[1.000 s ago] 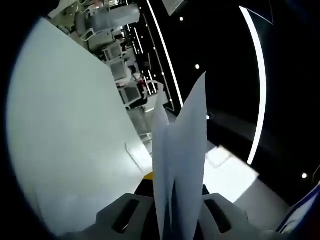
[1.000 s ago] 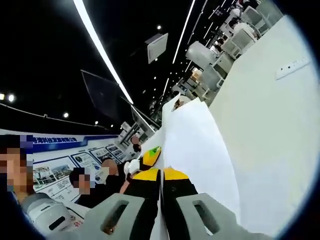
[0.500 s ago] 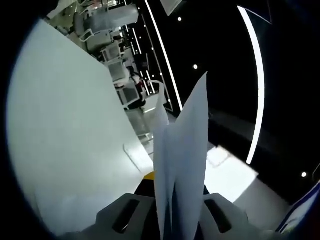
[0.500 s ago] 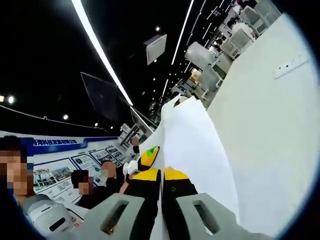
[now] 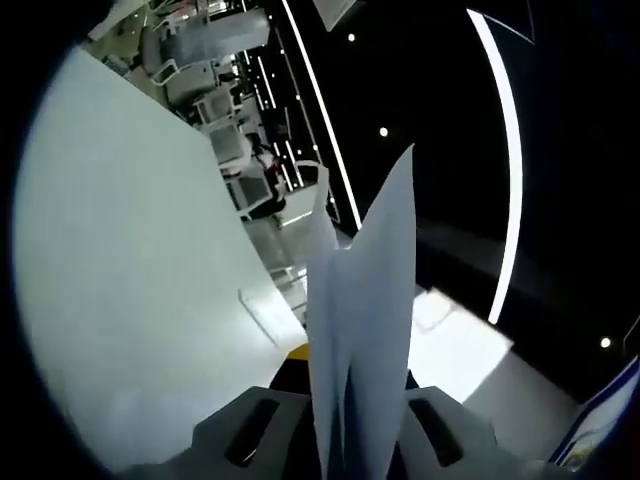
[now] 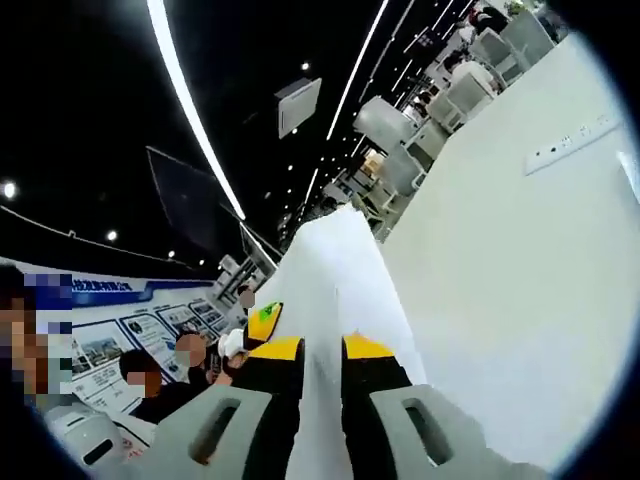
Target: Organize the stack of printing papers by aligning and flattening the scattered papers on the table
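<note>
Left tongs (image 5: 345, 425): grey jaws closed on the near edge of the white printing-paper sheets (image 5: 365, 330). The sheets stand up between the jaws and run straight away from the tongs. Long axis lies along the jaw line. The far corners fan apart into separate points, so the edges are not flush.

Right tongs (image 6: 320, 400): yellow-tipped jaws stand parted, with a gap between the tips. The white paper stack (image 6: 335, 280) lies in that gap and stretches forward from it. The jaws look loosened around the stack; I cannot tell whether the pads touch it.

The other tongs' yellow tip (image 6: 262, 322) shows just left of the paper in the right gripper view. So the two tongs sit at opposite sides of the same bundle, paper between them.

Judgement: the left tongs carry the bundle now. The coming move turns on the right tongs re-seating on the edge directly ahead of them, along the paper's long axis.

The pale white worktop (image 5: 130, 300) fills the left side of the left gripper view and the right side (image 6: 510, 290) of the right one.

Writing: a blue-banded poster wall (image 6: 100, 340) at far left carries text, too small to read. No brand legible on the paper.
</note>
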Tool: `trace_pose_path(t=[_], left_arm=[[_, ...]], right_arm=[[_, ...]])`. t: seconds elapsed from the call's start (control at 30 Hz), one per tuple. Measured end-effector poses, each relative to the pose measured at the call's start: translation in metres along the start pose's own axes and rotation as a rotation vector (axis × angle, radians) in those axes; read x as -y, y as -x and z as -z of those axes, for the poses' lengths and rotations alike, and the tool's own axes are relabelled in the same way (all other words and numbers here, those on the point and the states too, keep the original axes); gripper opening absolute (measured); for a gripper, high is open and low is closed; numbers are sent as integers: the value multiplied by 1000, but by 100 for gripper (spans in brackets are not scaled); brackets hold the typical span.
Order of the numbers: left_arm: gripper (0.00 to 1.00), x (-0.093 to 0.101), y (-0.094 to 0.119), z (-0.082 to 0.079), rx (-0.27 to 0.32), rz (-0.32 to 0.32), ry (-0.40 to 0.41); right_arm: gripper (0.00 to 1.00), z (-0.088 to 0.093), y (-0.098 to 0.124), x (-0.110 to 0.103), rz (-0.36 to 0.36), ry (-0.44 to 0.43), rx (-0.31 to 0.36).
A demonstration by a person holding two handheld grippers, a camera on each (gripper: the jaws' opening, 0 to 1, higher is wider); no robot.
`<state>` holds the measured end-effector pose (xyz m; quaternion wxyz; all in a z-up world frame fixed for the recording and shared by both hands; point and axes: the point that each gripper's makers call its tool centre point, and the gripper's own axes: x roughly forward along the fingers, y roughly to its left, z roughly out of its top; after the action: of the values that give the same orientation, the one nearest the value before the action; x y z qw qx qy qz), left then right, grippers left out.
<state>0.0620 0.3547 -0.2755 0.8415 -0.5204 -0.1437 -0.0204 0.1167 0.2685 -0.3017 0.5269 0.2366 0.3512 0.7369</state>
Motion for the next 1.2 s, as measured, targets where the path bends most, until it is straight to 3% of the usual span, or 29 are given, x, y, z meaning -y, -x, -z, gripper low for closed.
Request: trace_pose_path(t=[0.1,0.33,0.57,0.8,1.03,1.1,1.2], left_arm=[[6,-1,-1,-2,0,5,-3],[6,0,-2,-3,-7,16,-2],[6,21,-3,0,-34,83,-29],[6,38,-1,3,-54,128,-79],[6,43,12,-12,-25,138,-88],[6,44,17,-17,-16,140,-93],[6,45,25,-23,0,144,-98]], right_arm=[[14,-6,5,-5,5,5,42],[22,-11,15,-1,30,102,48],[28,-9,16,0,-4,177,41],[29,-9,16,0,-27,167,52],[29,-10,34,15,48,170,59],[29,-10,39,19,78,202,49],[30,-9,51,24,172,337,16]])
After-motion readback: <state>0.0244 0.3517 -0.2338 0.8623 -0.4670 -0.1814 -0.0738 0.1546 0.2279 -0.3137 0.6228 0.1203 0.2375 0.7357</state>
